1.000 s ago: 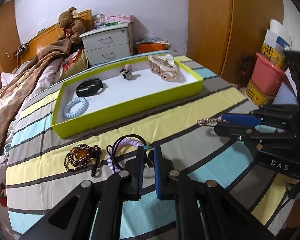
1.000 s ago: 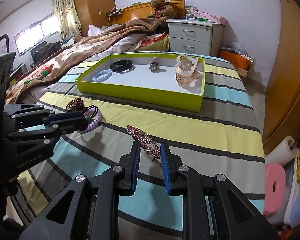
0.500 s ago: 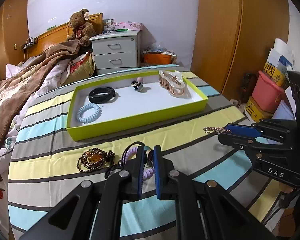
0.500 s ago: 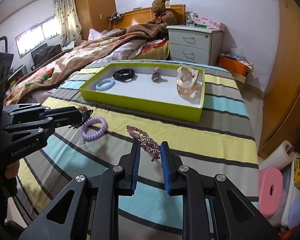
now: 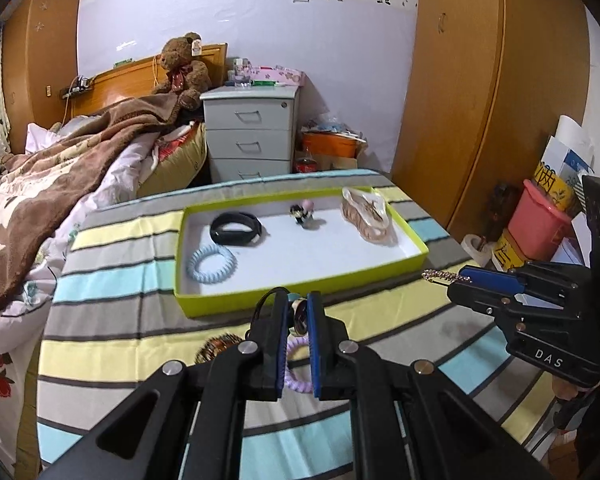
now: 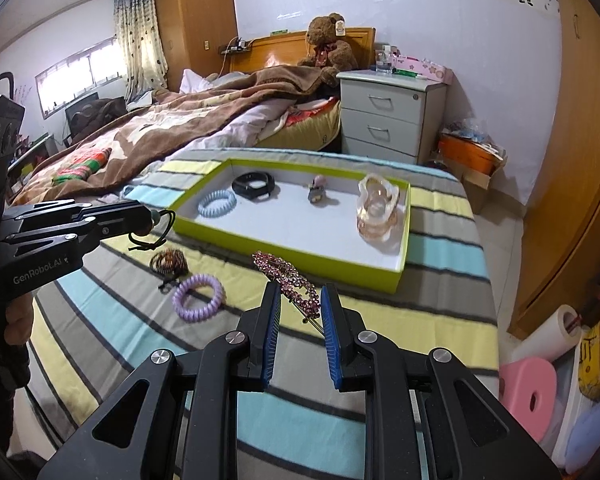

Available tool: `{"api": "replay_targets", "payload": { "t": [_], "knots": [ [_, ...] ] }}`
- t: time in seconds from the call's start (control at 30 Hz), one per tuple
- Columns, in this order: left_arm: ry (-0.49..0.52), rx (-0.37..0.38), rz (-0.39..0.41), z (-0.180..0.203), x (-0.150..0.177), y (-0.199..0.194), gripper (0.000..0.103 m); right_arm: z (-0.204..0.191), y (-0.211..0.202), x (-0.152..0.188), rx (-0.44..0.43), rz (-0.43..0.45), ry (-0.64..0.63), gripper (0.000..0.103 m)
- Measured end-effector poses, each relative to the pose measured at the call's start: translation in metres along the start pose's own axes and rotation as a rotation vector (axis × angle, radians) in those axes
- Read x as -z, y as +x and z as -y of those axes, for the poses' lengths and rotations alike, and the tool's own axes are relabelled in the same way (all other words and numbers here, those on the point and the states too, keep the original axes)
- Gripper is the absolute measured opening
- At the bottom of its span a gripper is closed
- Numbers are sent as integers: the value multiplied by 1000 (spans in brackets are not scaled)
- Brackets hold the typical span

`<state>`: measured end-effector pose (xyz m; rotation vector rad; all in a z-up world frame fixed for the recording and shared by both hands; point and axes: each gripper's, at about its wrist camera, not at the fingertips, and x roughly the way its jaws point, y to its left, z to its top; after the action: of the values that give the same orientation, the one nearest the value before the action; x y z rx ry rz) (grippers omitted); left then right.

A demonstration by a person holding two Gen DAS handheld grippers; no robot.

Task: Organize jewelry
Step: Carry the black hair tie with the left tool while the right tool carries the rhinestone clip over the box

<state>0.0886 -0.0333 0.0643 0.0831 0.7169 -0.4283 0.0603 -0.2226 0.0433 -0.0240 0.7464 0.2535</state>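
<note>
While the left gripper (image 5: 298, 316) jaws clamp a black corded charm (image 6: 156, 230) and the right gripper (image 6: 300, 308) jaws pinch a rhinestone hair clip (image 6: 286, 276), carry both level over the green tray (image 6: 284, 258) ahead before releasing.

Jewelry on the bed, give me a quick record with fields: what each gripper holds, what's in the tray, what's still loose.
left gripper: shut on black cord charm
right gripper: shut on pink rhinestone clip
tray: blue coil tie, black band, small figurine, clear claw clip
loose on bedspread: purple coil tie, brown bead bracelet
</note>
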Motion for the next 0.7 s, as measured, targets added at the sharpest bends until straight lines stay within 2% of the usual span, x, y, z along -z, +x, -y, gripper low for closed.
{"api": "replay_targets", "payload": {
  "t": [0.33,0.7],
  "knots": [
    [-19,-5,32,-18,-27,2,10,-1,11,-29,15,11,-18,21],
    [-10,-42,5,-37,-53,38,10,4,60,-59,36,-34,-21,21]
  ]
}}
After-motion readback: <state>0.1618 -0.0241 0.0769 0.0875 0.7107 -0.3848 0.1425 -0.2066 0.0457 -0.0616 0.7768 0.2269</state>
